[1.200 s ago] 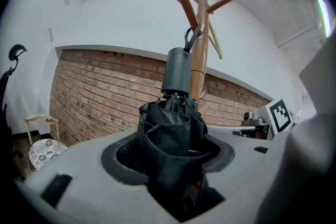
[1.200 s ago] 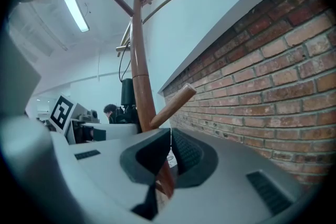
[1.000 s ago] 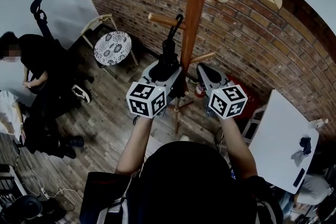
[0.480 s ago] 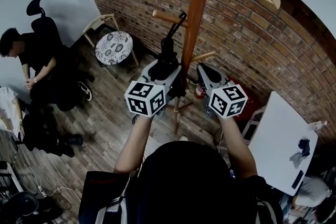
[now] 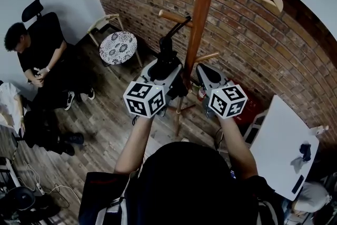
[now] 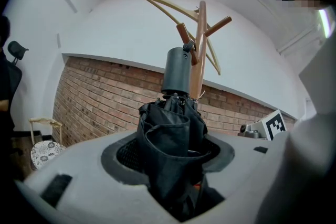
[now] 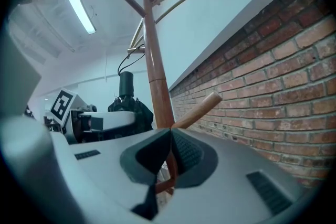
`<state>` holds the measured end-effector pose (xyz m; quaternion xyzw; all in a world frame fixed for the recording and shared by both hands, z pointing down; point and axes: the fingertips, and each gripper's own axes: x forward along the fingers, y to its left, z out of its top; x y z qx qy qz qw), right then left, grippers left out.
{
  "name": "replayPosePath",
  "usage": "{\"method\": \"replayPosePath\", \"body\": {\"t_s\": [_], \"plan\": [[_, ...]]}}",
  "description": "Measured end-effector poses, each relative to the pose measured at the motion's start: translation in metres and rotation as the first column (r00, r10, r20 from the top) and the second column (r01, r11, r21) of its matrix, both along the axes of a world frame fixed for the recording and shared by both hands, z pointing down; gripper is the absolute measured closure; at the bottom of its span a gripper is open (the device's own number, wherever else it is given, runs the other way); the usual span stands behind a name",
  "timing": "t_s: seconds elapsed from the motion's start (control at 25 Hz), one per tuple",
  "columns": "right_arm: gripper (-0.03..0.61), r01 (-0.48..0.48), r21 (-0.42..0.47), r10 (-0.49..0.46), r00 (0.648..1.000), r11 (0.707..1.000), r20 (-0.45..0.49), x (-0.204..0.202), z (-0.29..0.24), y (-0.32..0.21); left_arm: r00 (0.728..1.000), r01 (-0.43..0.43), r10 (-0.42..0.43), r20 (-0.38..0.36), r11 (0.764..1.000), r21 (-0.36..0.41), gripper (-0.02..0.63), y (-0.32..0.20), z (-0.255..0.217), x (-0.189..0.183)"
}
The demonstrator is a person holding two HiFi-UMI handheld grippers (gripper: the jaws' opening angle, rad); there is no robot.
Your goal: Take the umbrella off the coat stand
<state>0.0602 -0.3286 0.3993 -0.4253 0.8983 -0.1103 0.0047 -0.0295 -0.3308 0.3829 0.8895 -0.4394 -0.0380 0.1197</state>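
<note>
Jaws of left gripper (image 5: 167, 67) clamped on umbrella (image 6: 172, 136), right gripper (image 7: 169, 152) jaws closed beside coat stand (image 7: 155, 81)

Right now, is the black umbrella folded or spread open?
Folded. The black fabric umbrella is a compact bundle of creased, overlapping cloth below its dark grey cylindrical handle; no part of the canopy is stretched out.

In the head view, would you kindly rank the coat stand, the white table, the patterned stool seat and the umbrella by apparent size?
1. coat stand
2. white table
3. patterned stool seat and umbrella, about alike: the left hand-held gripper hides part of it.
</note>
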Motion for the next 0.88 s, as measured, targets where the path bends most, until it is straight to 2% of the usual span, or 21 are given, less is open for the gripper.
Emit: {"method": "replayPosePath", "body": {"t_s": [0.88], "plan": [[0.549, 0.075, 0.027, -0.076, 0.997, 0.997, 0.009, -0.025, -0.021, 0.004, 0.999, 0.054, -0.054, -0.002, 0.997, 0.046, 0.353, 0.001, -0.031, -0.018]]}}
